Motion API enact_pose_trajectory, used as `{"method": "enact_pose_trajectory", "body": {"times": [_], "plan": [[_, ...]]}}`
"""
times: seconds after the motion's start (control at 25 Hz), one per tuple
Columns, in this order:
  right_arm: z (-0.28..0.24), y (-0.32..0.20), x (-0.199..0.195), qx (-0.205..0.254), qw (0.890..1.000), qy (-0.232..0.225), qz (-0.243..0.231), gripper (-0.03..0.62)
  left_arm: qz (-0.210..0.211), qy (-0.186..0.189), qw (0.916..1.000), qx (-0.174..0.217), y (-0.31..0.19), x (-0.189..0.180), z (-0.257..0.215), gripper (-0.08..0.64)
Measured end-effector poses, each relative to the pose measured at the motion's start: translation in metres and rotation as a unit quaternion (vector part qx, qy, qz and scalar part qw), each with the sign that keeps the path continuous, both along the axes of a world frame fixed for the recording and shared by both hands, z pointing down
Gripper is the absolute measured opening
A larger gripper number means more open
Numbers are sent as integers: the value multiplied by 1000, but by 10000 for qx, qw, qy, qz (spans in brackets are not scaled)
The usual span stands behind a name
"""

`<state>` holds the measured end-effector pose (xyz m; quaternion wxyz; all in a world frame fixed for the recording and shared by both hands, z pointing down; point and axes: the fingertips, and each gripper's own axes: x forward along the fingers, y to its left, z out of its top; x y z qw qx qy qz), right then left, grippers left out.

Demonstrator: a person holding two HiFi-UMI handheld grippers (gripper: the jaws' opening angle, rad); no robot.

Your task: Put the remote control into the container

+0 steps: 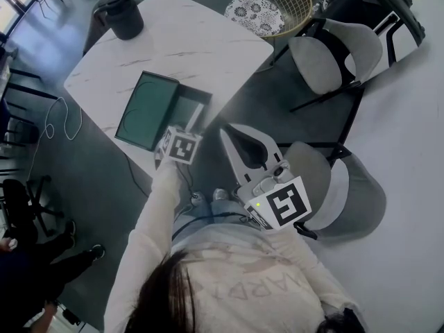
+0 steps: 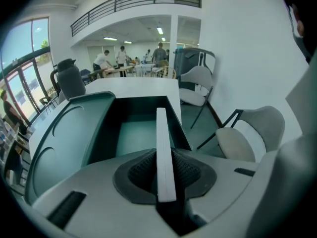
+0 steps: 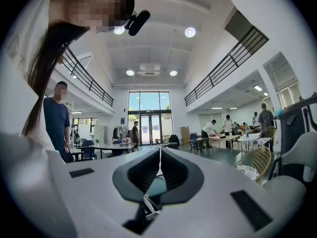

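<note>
White remote (image 2: 161, 133), clamped on edge in your left gripper (image 1: 189, 129). The jaws are closed down to the remote's thickness, with the dark pads on its two flat faces. A good part of its length sticks out past the tips.

Position: the remote is in the air, not yet in the container (image 2: 106, 125). The dark green container lies on the table (image 1: 187, 40) by the near edge. Its lid (image 1: 147, 109) is folded open to the left and the open compartment is on the right.

Key relation: in the left gripper view the remote's long axis runs straight ahead along the jaws and points into the compartment, roughly square to its near wall. The free end hangs over that wall, above the floor. It looks clear of the container, but I cannot confirm this.

Right gripper (image 3: 159, 155): jaws fully together, nothing between them. You hold it off the table to the right, aimed out at the room and well apart from the container. Your left is the nearer hand and the only one loaded.

Judgement: the carry is nearly done. What remains is to go forward and down, then open the jaws. Since it is on edge, the remote will likely tip onto a flat face when released. Its trailing end may catch the near wall if you let go too soon.
</note>
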<state>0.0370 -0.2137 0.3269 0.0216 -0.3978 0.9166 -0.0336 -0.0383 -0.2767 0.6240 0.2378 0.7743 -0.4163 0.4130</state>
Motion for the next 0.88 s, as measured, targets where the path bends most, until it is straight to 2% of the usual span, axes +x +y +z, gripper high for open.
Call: {"method": "enact_pose_trajectory", "body": {"times": [0.2, 0.36, 0.64, 0.88], "plan": [[-1, -1, -2, 18, 10000, 1, -16, 17, 53, 55, 9999, 102, 1, 0, -3, 87], [-3, -2, -2, 15, 10000, -5, -21, 17, 75, 306, 9993, 214, 0, 1, -12, 92], [-4, -3, -8, 25, 10000, -17, -70, 17, -202, 858, 9960, 147, -2, -5, -22, 92], [-4, -3, -12, 65, 9999, -11, -108, 17, -331, 1223, 9919, -104, -8, -9, -23, 87]]}}
